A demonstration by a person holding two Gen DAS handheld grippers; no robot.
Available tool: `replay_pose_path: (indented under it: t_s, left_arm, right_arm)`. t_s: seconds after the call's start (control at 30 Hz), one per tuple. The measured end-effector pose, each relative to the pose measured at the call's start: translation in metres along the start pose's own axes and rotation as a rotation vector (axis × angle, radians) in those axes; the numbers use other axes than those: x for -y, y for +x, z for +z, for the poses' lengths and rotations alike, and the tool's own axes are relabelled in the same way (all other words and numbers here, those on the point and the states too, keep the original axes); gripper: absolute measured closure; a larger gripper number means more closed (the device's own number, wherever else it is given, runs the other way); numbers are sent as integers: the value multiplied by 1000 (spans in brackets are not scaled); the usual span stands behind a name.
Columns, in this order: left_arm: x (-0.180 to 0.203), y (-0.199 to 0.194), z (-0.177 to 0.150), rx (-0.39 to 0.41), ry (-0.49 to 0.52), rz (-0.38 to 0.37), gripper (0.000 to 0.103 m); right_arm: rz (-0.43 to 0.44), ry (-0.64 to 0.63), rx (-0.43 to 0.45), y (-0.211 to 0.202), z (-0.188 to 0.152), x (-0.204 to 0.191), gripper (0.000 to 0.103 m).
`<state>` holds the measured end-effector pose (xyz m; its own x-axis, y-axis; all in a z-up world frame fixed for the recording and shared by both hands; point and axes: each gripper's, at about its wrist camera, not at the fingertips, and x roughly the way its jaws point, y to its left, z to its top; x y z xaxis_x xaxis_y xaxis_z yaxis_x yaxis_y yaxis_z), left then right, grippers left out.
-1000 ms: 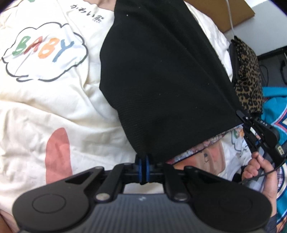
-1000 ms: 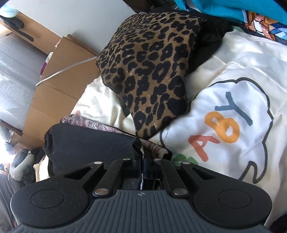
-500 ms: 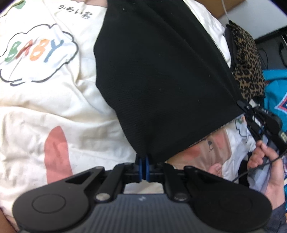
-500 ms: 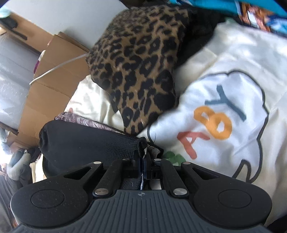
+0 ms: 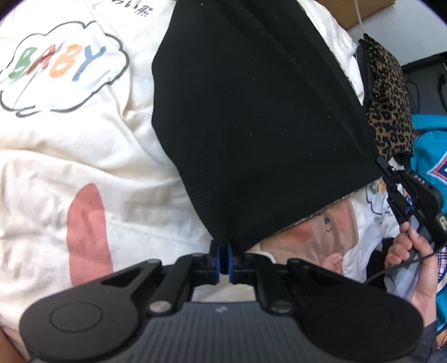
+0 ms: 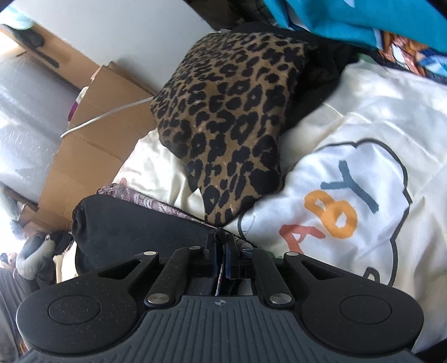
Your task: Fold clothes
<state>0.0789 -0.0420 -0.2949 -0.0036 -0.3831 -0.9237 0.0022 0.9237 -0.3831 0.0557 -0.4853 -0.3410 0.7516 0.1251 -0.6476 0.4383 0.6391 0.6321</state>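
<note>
A black knit garment [image 5: 251, 111] is stretched above a cream bedspread [image 5: 69, 145] printed with "BABY". My left gripper [image 5: 222, 252] is shut on its near corner. My right gripper [image 6: 220, 248] is shut on the other corner of the garment [image 6: 134, 226]; in the left wrist view that gripper [image 5: 387, 170] shows at the garment's right edge, held by a hand [image 5: 413, 257]. A patterned lining shows along the garment's lower hem.
A leopard-print cushion [image 6: 229, 111] lies on the bed beside the garment, also in the left wrist view [image 5: 388, 97]. Teal clothing [image 6: 349, 19] is piled beyond it. Cardboard boxes [image 6: 95, 134] with a white cable stand by the wall.
Both grippers stay shut on the garment's corners. The garment has shifted slightly with them; the right wrist view has swung so the cushion sits a little higher and farther.
</note>
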Motion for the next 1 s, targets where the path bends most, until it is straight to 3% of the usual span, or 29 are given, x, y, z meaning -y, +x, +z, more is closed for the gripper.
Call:
replay_pose_path:
  t_s: [0.47, 0.57, 0.73, 0.8, 1.0]
  left_arm:
    - [1, 8, -11, -12, 19, -8, 100]
    - [-2, 16, -14, -4, -11, -4, 100]
    - [2, 16, -12, -21, -8, 42, 97]
    - [7, 9, -8, -31, 8, 64, 92]
    - [20, -19, 5, -2, 29, 76, 91]
  right_arm:
    - [-36, 17, 2, 15, 3, 9, 100]
    - [-46, 18, 2, 14, 2, 9, 97]
    - [-64, 72, 24, 2, 6, 16, 76]
    - [-69, 76, 42, -5, 7, 16, 76]
    - [-67, 34, 96, -22, 15, 7, 76]
